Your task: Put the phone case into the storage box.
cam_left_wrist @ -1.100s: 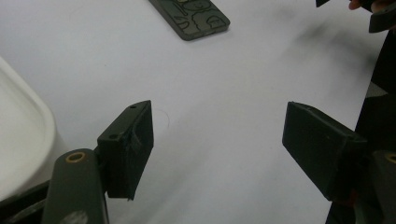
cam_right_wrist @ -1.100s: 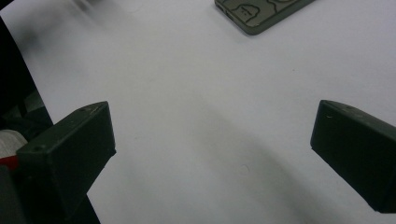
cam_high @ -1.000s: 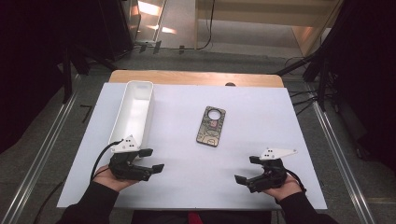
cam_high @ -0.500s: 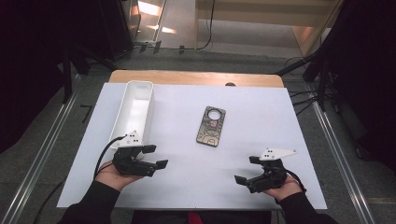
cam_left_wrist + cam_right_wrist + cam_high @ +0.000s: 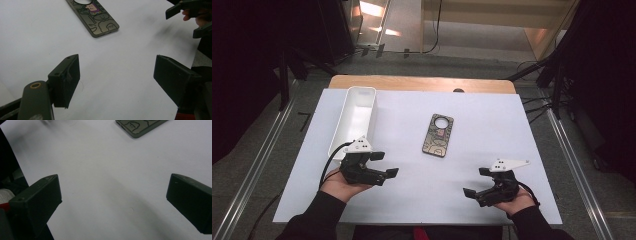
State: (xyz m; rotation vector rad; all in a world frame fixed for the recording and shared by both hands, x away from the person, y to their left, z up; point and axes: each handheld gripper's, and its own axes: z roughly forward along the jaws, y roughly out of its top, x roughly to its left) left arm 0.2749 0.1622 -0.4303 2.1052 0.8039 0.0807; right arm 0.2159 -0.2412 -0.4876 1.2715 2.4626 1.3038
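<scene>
My left gripper (image 5: 384, 164), near left on the white sheet (image 5: 492, 120): jaws apart, just now opening a little further, nothing between them, bare sheet under them. My right gripper (image 5: 475, 182), near right: jaws spread wide, empty, over bare sheet. Phone case (image 5: 438, 135), dark with cartoon line drawings and a round camera cut-out: flat on the sheet at centre, farther off than both grippers, between them, touching neither; seen ahead of my left jaws in the left gripper view (image 5: 93, 15). White tray (image 5: 348, 108), long and narrow: far left, just beyond my left gripper. Wooden table edge (image 5: 422, 83): far side of the sheet.
</scene>
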